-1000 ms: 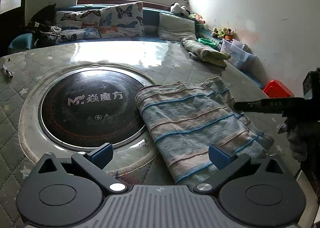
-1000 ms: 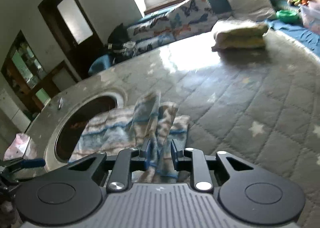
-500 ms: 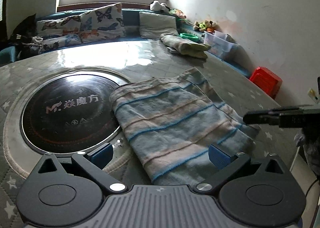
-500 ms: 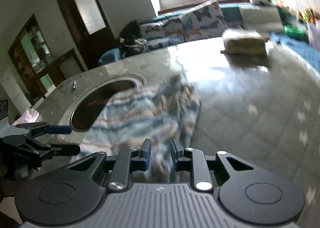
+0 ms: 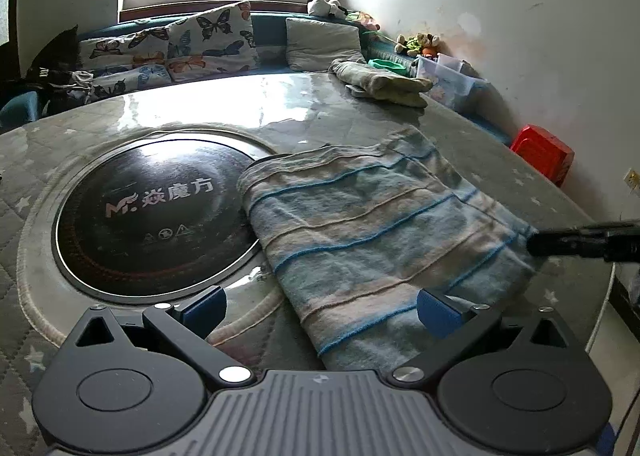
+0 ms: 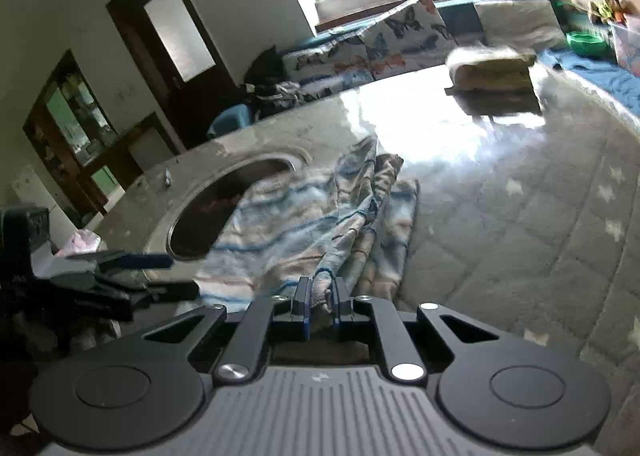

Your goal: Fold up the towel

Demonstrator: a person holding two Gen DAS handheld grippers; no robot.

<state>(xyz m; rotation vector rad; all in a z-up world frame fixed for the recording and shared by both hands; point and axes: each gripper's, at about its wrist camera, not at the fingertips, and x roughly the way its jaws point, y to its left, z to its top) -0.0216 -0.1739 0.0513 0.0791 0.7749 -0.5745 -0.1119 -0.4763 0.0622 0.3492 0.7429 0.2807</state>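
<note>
My right gripper [image 6: 319, 296] is closing on the striped towel's [image 5: 372, 232] limp corner (soft, droopy), left gripper [image 5: 320, 308] wide open, empty.

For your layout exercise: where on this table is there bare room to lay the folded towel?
Free: the quilted table cover between the striped towel and the other folded towel at the far edge. Crowded: the near side, where the striped towel overlaps the round cooktop and both grippers work.

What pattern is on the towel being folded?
The striped towel has pale blue and beige bands separated by thin bright-blue lines; it shows best in the left wrist view.
</note>
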